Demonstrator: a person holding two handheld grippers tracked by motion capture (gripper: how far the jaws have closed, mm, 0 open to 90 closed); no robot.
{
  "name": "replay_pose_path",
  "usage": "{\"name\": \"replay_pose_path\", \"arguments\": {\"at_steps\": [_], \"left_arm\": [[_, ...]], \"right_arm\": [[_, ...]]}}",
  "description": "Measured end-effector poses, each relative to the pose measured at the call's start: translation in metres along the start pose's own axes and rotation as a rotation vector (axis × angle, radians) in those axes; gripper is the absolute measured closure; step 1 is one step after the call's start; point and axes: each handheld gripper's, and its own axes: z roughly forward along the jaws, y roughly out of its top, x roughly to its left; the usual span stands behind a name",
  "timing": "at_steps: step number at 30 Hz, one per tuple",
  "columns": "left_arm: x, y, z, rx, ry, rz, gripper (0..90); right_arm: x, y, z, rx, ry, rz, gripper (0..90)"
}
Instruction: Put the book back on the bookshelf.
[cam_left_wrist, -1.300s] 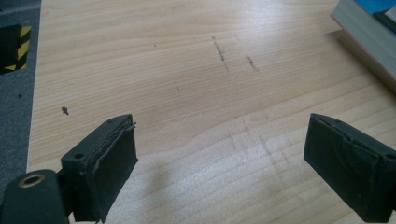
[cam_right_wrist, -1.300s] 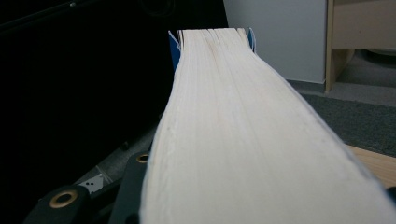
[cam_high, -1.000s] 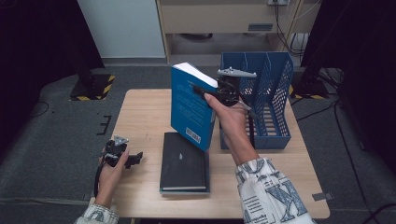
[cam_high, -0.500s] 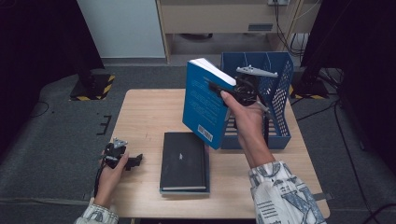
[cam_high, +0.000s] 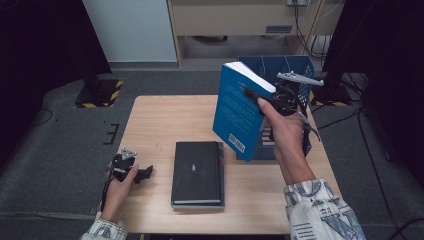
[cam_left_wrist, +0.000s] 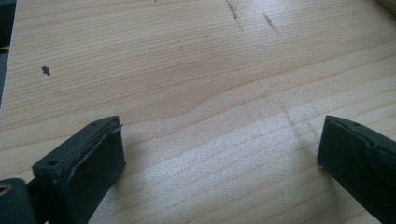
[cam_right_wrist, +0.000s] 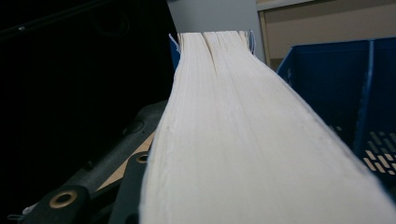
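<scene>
The right gripper (cam_high: 270, 97) has its fingers clenched on a thick blue paperback book (cam_high: 239, 112), held upright above the pale wooden worktop (cam_high: 155, 120) just beside the blue plastic slotted rack (cam_high: 300, 67). The left gripper (cam_high: 142, 173) rests at the worktop's near left edge, fingers (cam_left_wrist: 79, 168) spread wide and having just been opening with nothing between them, near a black hardcover notebook (cam_high: 197, 172) lying flat.

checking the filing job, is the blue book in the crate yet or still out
Still out: the right hand-held gripper holds the blue book upright beside the blue crate.

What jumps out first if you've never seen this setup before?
The big blue book, held upright in the air by the right gripper beside the blue crate at the table's far right. Next, the black book lying flat on the wooden table, and the left gripper resting open beside it.
</scene>
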Motion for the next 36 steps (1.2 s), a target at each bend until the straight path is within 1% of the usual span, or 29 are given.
{"name": "replay_pose_path", "arguments": {"at_steps": [9,18,23,29,36], "left_arm": [[0.000,0.000,0.000,0.000,0.000,0.000,0.0],[0.000,0.000,0.000,0.002,-0.005,-0.001,0.0],[0.000,0.000,0.000,0.002,-0.005,-0.001,0.0],[0.000,0.000,0.000,0.002,-0.006,0.000,0.0],[0.000,0.000,0.001,0.002,-0.006,0.000,0.0]], "right_arm": [[-0.017,0.004,-0.015,-0.006,-0.039,0.008,60.6],[-0.035,0.009,-0.019,-0.002,-0.087,0.013,60.6],[-0.040,0.012,-0.020,0.002,-0.112,0.008,60.6],[-0.048,0.012,-0.016,0.016,-0.147,0.007,60.6],[-0.060,0.013,-0.003,0.023,-0.179,0.017,60.5]]}}
